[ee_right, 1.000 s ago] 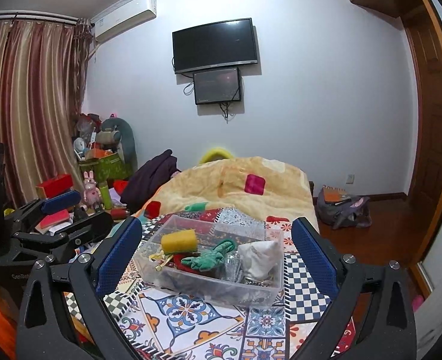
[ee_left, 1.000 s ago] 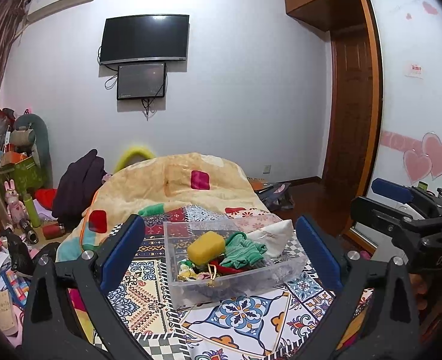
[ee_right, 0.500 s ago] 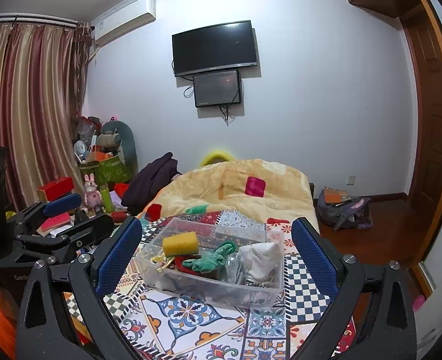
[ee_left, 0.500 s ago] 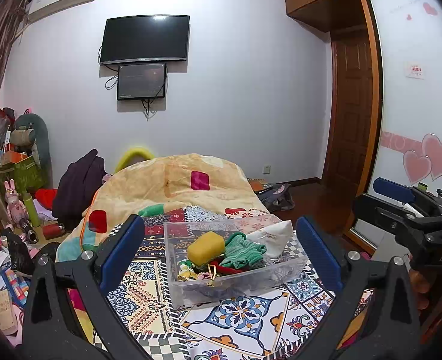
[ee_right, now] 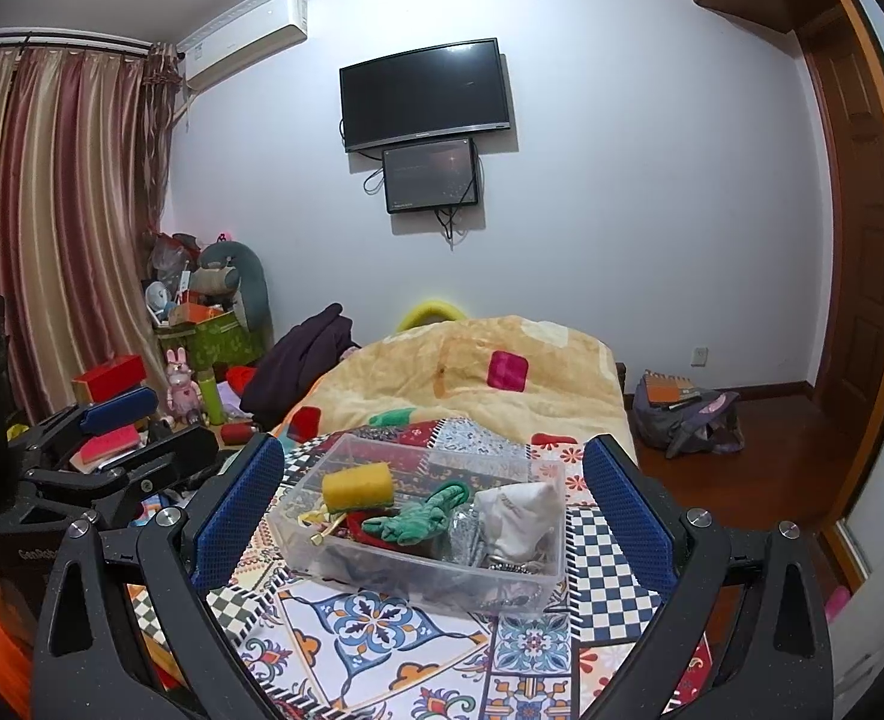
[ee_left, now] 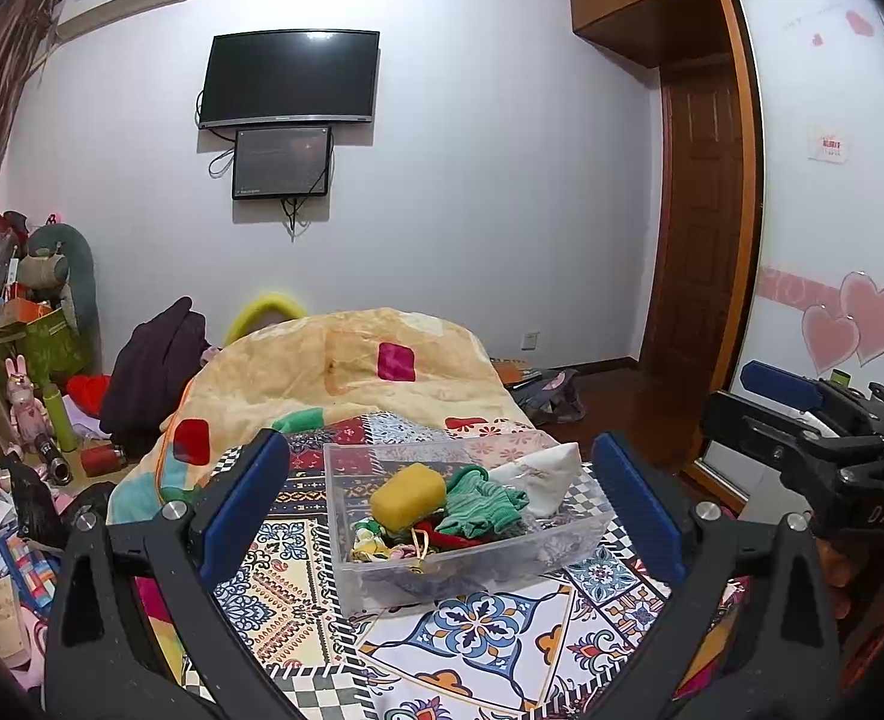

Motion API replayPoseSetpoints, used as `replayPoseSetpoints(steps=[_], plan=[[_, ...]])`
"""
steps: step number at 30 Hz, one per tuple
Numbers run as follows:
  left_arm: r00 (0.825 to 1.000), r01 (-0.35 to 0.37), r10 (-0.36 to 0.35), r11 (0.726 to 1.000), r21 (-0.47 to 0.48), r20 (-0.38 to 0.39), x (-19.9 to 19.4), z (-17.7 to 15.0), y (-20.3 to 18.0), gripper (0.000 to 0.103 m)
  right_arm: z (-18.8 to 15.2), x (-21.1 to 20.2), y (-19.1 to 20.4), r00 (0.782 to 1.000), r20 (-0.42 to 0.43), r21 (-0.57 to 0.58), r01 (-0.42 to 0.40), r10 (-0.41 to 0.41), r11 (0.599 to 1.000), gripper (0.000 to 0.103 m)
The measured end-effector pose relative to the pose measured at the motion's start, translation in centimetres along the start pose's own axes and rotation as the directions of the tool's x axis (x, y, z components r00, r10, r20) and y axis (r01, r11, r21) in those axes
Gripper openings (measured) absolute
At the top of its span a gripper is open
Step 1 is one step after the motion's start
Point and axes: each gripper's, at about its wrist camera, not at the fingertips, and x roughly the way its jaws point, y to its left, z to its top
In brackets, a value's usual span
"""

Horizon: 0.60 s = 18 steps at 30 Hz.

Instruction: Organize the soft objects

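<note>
On the patterned cloth (ee_left: 297, 564) sits a clear bin (ee_left: 466, 558) holding a sponge (ee_left: 407, 495), green cloth (ee_left: 481, 504) and white cloth (ee_left: 538, 477); left gripper (ee_left: 442, 504) and right gripper (ee_right: 432, 501) both gape wide, empty, short of it

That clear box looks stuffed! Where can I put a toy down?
Bare patterned cloth lies in front of the clear box, and checkered cloth to its right. The box is crowded: yellow sponge, green cloth, white cloth.

A clear rectangular plastic bin (ee_left: 472, 564) sits on the patterned bedspread, holding a yellow sponge (ee_left: 407, 495), a crumpled green knit cloth (ee_left: 484, 507) and a white fabric pouch (ee_left: 541, 477).
</note>
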Motion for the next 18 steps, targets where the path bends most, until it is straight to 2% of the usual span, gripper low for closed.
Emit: replayPoseSetpoints(steps=[18], plan=[[1.0,0.025,-0.026,1.0,-0.013,-0.006,-0.01,0.02,0.12,0.102,-0.25,0.26,0.04,1.0,-0.009,0.009,0.003,-0.003,1.0,0.1]])
